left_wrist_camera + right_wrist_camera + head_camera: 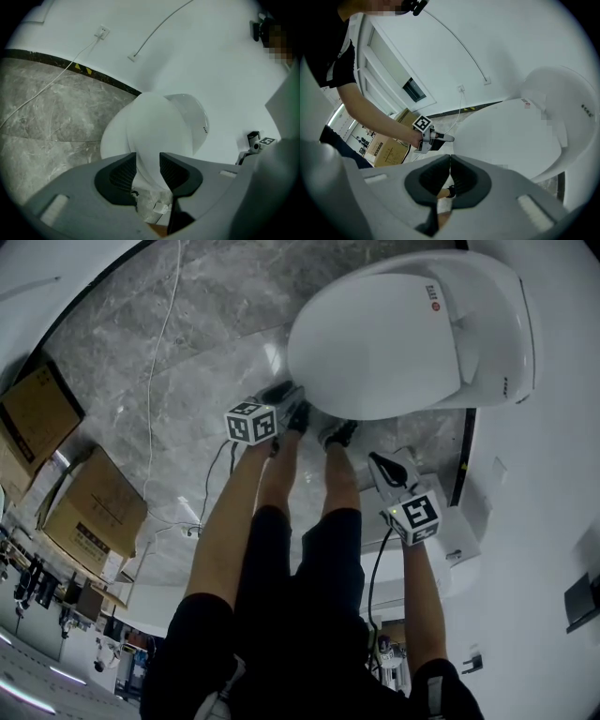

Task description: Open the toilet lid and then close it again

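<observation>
The white toilet [487, 324] stands with its lid [394, 343] down flat. My left gripper [286, 395] hovers at the lid's front edge, its jaws open; the lid [154, 131] shows beyond the gap of the left gripper [147, 166] and nothing is between the pads. From the right gripper view the left gripper [440, 137] sits just beside the lid [511, 140], slightly apart from it. My right gripper [380, 465] hangs lower, in front of the toilet and off to the right. The right gripper [450, 171] is shut, pads together and empty.
The person's legs and dark shoes [337, 432] stand right in front of the bowl. Two cardboard boxes [94, 512] [37, 413] sit on the grey marble floor to the left. A white cable [155, 362] runs across the floor to a wall socket [102, 32].
</observation>
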### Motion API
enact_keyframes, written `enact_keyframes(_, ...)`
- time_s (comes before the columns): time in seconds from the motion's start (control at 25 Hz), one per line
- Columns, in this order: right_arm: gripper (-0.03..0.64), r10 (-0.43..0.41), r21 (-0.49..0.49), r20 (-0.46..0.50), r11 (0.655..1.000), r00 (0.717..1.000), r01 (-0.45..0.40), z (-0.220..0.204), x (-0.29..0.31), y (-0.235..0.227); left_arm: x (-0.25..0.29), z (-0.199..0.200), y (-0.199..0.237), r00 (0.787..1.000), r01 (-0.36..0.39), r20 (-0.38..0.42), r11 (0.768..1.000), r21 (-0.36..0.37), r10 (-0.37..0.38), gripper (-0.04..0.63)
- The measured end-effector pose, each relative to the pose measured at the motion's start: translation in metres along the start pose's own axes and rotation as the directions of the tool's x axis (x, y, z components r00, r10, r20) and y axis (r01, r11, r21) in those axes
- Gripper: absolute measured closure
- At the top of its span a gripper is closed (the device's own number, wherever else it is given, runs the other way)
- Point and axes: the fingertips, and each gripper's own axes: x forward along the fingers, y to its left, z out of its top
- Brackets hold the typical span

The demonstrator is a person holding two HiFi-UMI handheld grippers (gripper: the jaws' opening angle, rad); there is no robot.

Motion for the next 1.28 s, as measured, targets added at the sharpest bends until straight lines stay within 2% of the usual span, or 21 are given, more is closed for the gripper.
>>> enact_keyframes(0.16,0.612,-0.001,0.008,0.006,1.0,1.0,0.001,0.0,0.001,0.0,0.006,-0.003,0.005,0.999,-0.04,-0.019,0.999,-0.007,0.039,0.454)
enact_keyframes(0.44,0.612,-0.001,0.014,0.014,1.0,1.0,0.0,-0.001,-0.001,0.0,0.007,-0.003,0.001,0.998,-0.056,0.003,0.996,-0.074,0.056,0.449)
enact_keyframes(0.6,0.612,0.0,0.015,0.017,1.0,1.0,0.0,0.0,-0.003,0.003,0.006,-0.003,-0.002,0.997,-0.074,-0.03,0.996,-0.048,0.073,0.449)
enact_keyframes(1.0,0.612,0.004,0.014,0.023,1.0,1.0,-0.004,0.004,-0.005,0.007,-0.002,0.001,-0.005,1.0,-0.023,-0.015,0.996,-0.091,0.022,0.479)
enact_keyframes(1.28,0.612,-0.004,0.016,0.038,1.0,0.999,0.003,0.012,-0.009,0.01,-0.014,0.007,-0.016,0.998,0.043,0.056,0.987,-0.152,-0.035,0.48)
